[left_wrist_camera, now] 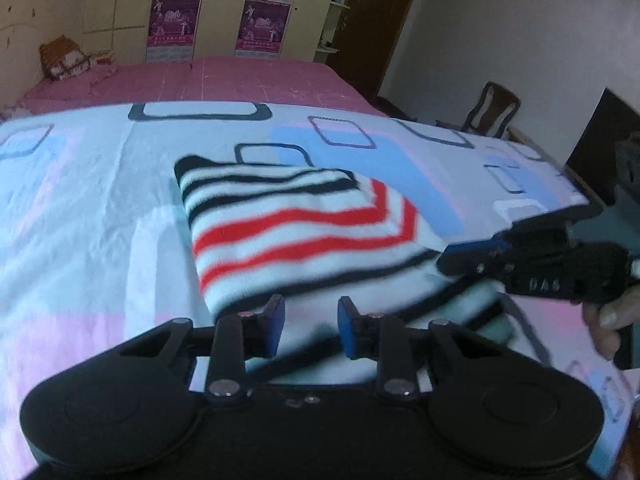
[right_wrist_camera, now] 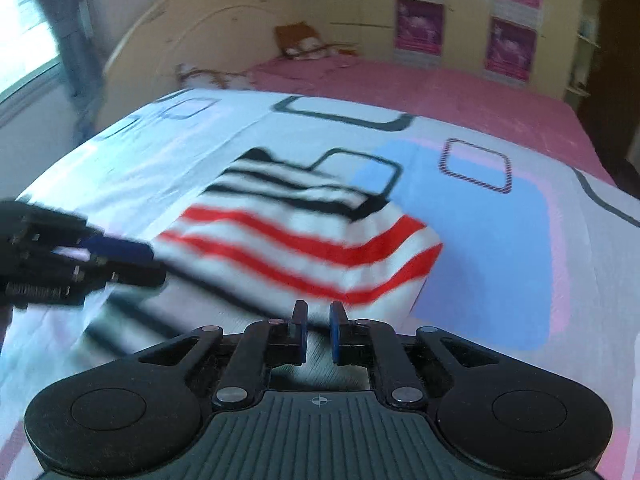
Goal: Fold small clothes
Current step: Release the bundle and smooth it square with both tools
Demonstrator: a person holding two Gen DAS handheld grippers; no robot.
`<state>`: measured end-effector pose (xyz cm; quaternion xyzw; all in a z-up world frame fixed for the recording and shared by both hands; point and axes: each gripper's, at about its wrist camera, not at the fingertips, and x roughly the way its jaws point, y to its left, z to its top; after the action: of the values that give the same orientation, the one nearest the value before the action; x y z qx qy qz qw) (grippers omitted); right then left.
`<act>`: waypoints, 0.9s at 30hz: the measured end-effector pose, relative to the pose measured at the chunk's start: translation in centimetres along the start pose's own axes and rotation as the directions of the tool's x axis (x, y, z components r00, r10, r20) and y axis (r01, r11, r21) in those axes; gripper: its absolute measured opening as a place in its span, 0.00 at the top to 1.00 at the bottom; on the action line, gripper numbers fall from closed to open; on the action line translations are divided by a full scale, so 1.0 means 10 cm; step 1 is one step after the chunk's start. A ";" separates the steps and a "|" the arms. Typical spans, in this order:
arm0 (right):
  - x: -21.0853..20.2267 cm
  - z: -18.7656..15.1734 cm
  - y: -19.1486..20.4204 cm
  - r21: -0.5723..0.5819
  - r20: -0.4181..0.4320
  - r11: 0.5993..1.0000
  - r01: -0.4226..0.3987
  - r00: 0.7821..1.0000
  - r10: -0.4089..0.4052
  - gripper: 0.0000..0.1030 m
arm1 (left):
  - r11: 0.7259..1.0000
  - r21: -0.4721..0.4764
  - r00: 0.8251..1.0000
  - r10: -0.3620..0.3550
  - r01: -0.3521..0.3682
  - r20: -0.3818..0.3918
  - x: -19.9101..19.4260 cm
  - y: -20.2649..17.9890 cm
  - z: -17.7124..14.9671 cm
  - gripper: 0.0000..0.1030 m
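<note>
A small knitted sweater (left_wrist_camera: 304, 232) with a soft, fuzzy weave lies on the bed sheet (left_wrist_camera: 92, 216). It is white with black stripes on its far part and red stripes nearer, and one flap is turned over so that the stripes meet at an angle. The sheet is thin, creased cotton, pale with pink and blue patches and dark outlined rounded rectangles. Beyond it runs a pink bed cover (left_wrist_camera: 248, 80), with a stuffed toy (left_wrist_camera: 66, 60) at the far end.

The left tongs (left_wrist_camera: 311, 322) stand narrowly apart, with the sweater's near edge between the blue pads; blur hides whether they pinch it. The right tongs (right_wrist_camera: 318, 330) are almost closed, cloth running between the pads at the sweater's near hem, seemingly pinched.
</note>
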<state>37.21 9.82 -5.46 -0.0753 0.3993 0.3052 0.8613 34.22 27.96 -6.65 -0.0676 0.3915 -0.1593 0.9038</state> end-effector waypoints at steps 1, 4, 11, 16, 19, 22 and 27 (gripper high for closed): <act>-0.04 -0.06 0.03 -0.007 -0.010 1.000 -0.014 1.000 0.014 0.91 | 1.000 -0.014 1.000 -0.001 0.001 -0.006 -0.01 -0.02 -0.05 0.73; 0.01 -0.25 0.05 -0.050 -0.045 0.999 0.022 0.999 -0.024 0.91 | 0.999 -0.023 0.998 0.032 -0.033 -0.053 0.10 -0.11 -0.21 0.75; 0.12 -0.40 -0.01 -0.035 -0.029 0.998 0.051 0.998 -0.052 1.00 | 0.993 -0.003 0.992 0.121 -0.122 -0.046 0.21 -0.23 -0.32 0.75; 0.11 -0.45 -0.04 -0.020 -0.011 0.999 0.037 0.999 -0.037 1.00 | 0.988 -0.004 0.988 0.151 -0.152 -0.037 0.24 -0.24 -0.35 0.75; 0.10 -0.47 -0.04 -0.022 -0.001 0.999 0.040 0.999 -0.040 1.00 | 0.985 0.002 0.984 0.173 -0.173 -0.035 0.23 -0.28 -0.37 0.75; 0.10 -0.50 -0.02 -0.028 0.009 0.999 0.044 0.999 -0.044 1.00 | 0.982 -0.007 0.982 0.187 -0.187 -0.034 0.24 -0.30 -0.37 0.75; 0.06 -0.52 0.01 -0.052 -0.003 0.998 0.043 0.999 -0.043 1.00 | 0.977 0.007 0.976 0.214 -0.214 -0.042 0.23 -0.35 -0.39 0.75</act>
<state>34.13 8.21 -9.44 -0.1067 0.3912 0.2965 0.8647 32.01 23.85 -10.02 -0.0207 0.4154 -0.0630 0.9072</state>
